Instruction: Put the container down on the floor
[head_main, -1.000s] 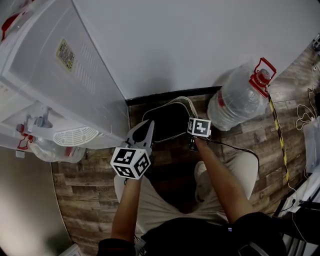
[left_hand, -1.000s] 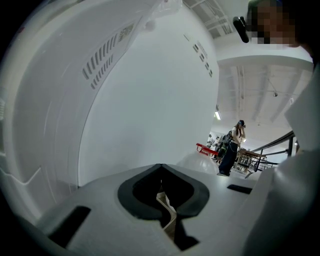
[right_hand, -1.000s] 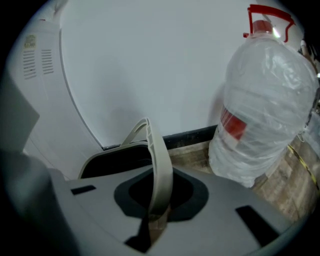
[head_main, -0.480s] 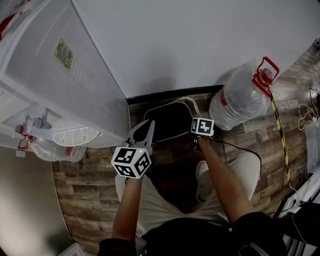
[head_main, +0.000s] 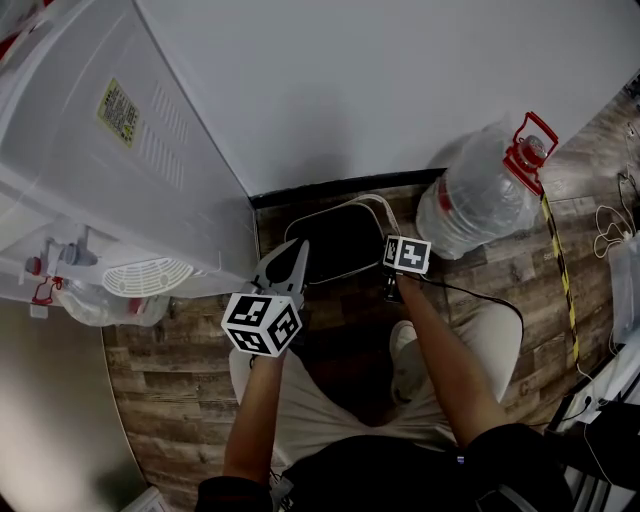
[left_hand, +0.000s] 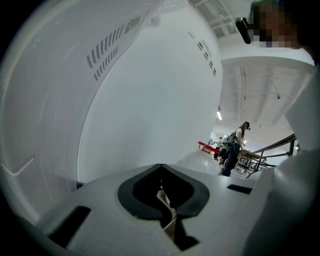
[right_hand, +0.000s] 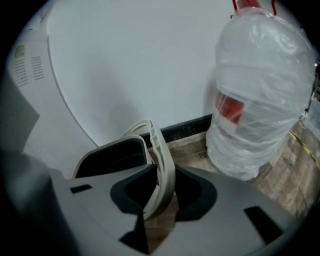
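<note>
Right tool (right_hand: 160, 192): jaws have just been opening. They are now slightly apart, and the beige handle (right_hand: 162, 155) of the container (right_hand: 107, 157) is left standing loosely between them, no longer pinched.

Left tool (left_hand: 167, 212): jaws are closed almost together, and a thin beige strip of the container's edge is clamped between them.

Container: black inside with a beige rim. It is seen low, directly ahead of both tools, on the wood floor (head_main: 170, 370). Its far side is against the dark baseboard (head_main: 340, 188), with the left tool at its left edge and the right tool at its right edge.

A large plastic-wrapped water bottle (right_hand: 260, 100) with a red cap is seen just right of the right tool, close to the container but apart from it. A white water dispenser (head_main: 120, 170) is seen left of the left tool.
</note>
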